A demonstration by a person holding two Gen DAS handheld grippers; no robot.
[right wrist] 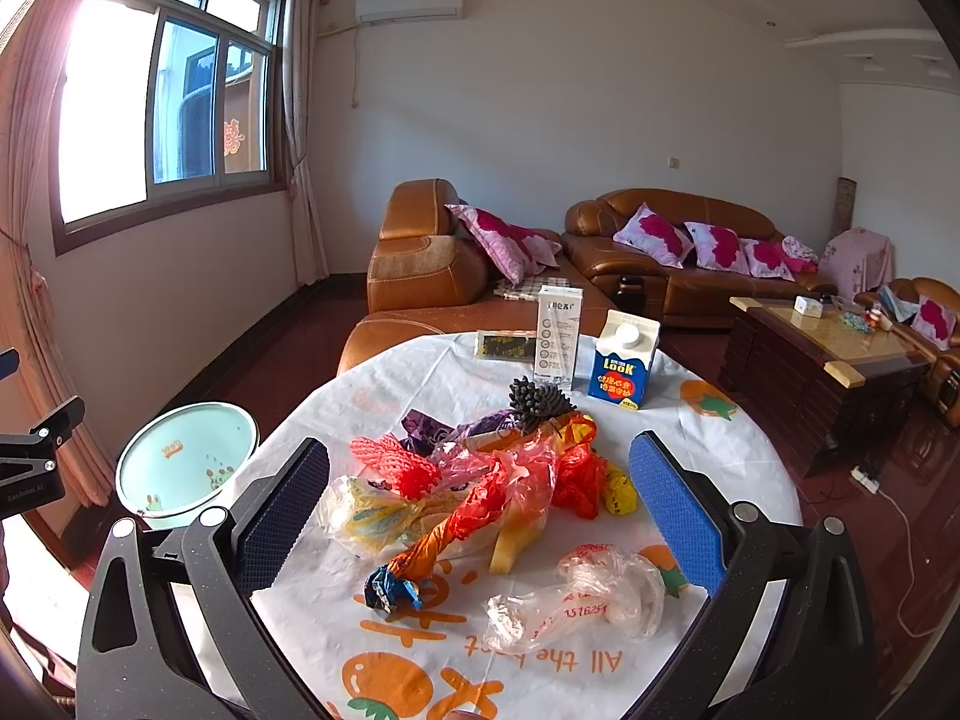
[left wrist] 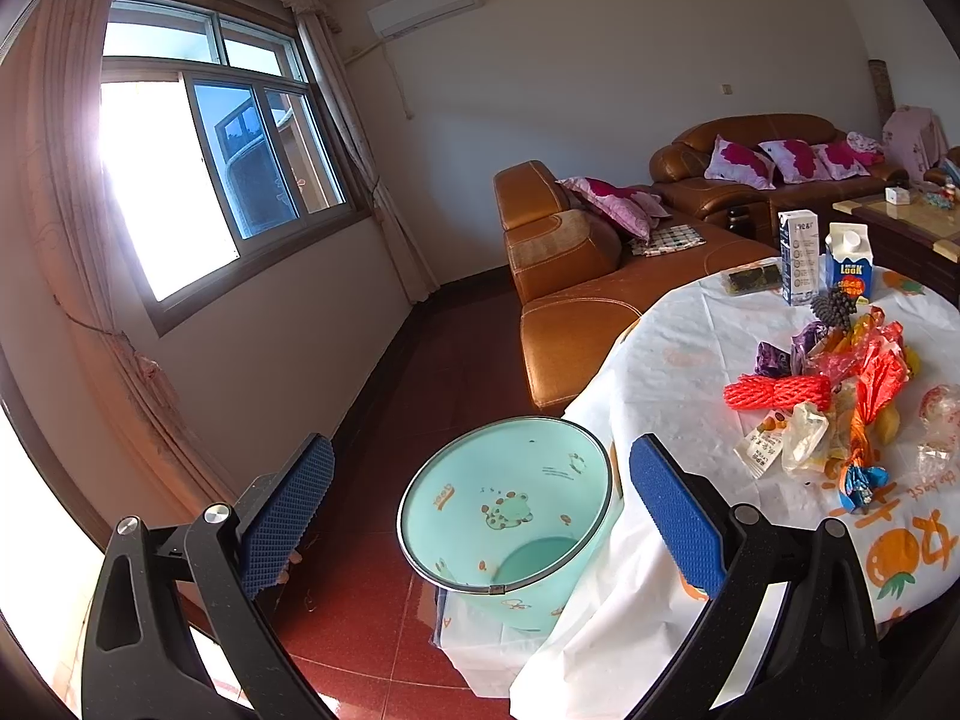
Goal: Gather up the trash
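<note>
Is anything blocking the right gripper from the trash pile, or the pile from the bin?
Nothing visible. The right gripper, jaws open, faces the trash pile directly. The teal bin stands open-mouthed beside the table's left edge, apparently empty.

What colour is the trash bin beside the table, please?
Mint green with small cartoon prints; the trash bin shows best in the left wrist view.

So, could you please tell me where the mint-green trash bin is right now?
The mint-green plastic trash bin stands on the red tiled floor against the left edge of the round white-clothed table; in the left wrist view it sits between the open left gripper fingers.
</note>
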